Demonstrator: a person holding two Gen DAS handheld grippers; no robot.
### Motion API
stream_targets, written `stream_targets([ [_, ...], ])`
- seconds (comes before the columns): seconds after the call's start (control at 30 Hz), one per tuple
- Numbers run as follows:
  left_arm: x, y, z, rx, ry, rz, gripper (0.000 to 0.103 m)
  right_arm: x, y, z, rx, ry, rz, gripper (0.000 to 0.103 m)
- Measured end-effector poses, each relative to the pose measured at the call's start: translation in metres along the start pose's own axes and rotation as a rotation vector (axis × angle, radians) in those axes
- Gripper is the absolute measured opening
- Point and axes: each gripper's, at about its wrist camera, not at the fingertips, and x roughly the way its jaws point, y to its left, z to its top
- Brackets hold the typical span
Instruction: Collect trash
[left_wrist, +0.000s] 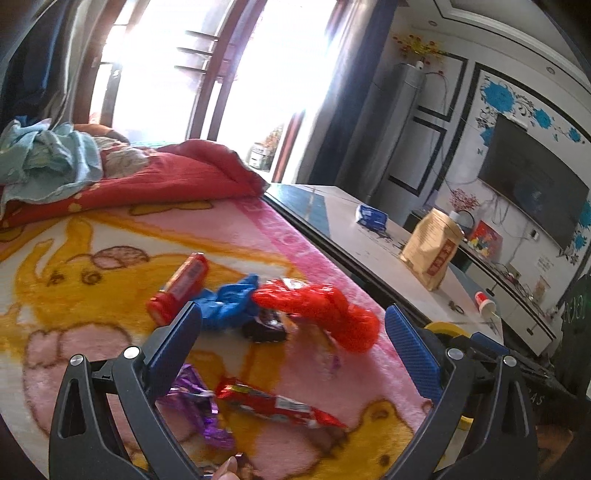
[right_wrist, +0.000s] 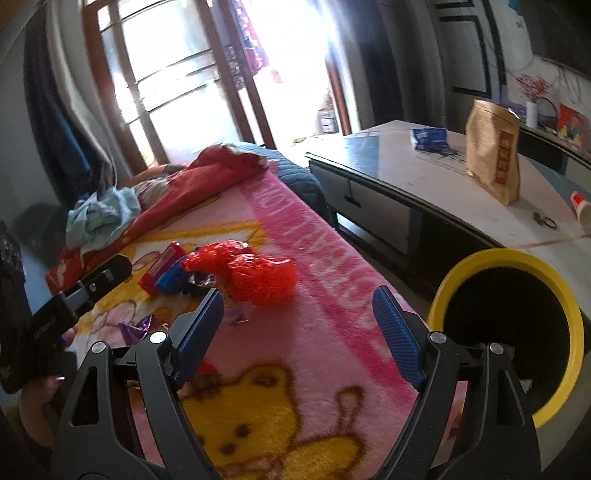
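Two hand-held grippers, left (left_wrist: 291, 336) and right (right_wrist: 297, 321), we hold spread wide and empty above the blanket (right_wrist: 325, 258). Between the left one's fingers lie a red bag (left_wrist: 332, 314), blue wrapper (left_wrist: 229, 306), red tube (left_wrist: 181, 288) and candy wrappers (left_wrist: 277, 406). Beside our right gripper stands the yellow bin (right_wrist: 517, 332).

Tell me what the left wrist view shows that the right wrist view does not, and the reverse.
Only the left wrist view shows the wall television and the long red snack wrapper near the open left gripper. Only the right wrist view shows the whole yellow-rimmed bin with its dark inside, beside the open right gripper. Both show the crumpled red plastic bag, the pink blanket and the tan paper bag.
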Motion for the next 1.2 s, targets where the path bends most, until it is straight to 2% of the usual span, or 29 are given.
stream_targets([
  [0.37, -0.001, 0.05, 0.009, -0.038, 0.028, 0.094, 0.096, 0.05, 0.021, 0.014, -0.085, 0.083, 0.041, 0.074],
  [0.7, 0.018, 0.089, 0.022, -0.082, 0.082, 0.124, 0.095, 0.09, 0.034, 0.021, -0.155, 0.162, 0.057, 0.074],
  [0.73, 0.023, 0.092, 0.024, -0.083, 0.095, 0.122, 0.094, 0.093, 0.035, 0.021, -0.159, 0.169, 0.057, 0.074],
  [0.77, 0.026, 0.094, 0.025, -0.085, 0.105, 0.119, 0.087, 0.095, 0.035, 0.021, -0.163, 0.173, 0.056, 0.074],
  [0.87, 0.041, 0.101, 0.029, -0.098, 0.151, 0.11, 0.076, 0.101, 0.036, 0.02, -0.172, 0.19, 0.056, 0.074],
  [0.97, 0.055, 0.105, 0.032, -0.099, 0.194, 0.092, 0.069, 0.106, 0.036, 0.019, -0.163, 0.206, 0.057, 0.074],
  [1.03, 0.065, 0.107, 0.034, -0.099, 0.223, 0.072, 0.063, 0.109, 0.035, 0.018, -0.154, 0.217, 0.061, 0.072],
  [1.13, 0.08, 0.114, 0.035, -0.154, 0.267, 0.029, 0.058, 0.113, 0.034, 0.017, -0.15, 0.241, 0.082, 0.058],
  [1.2, 0.089, 0.119, 0.036, -0.19, 0.292, 0.007, 0.054, 0.112, 0.034, 0.014, -0.151, 0.249, 0.094, 0.045],
])
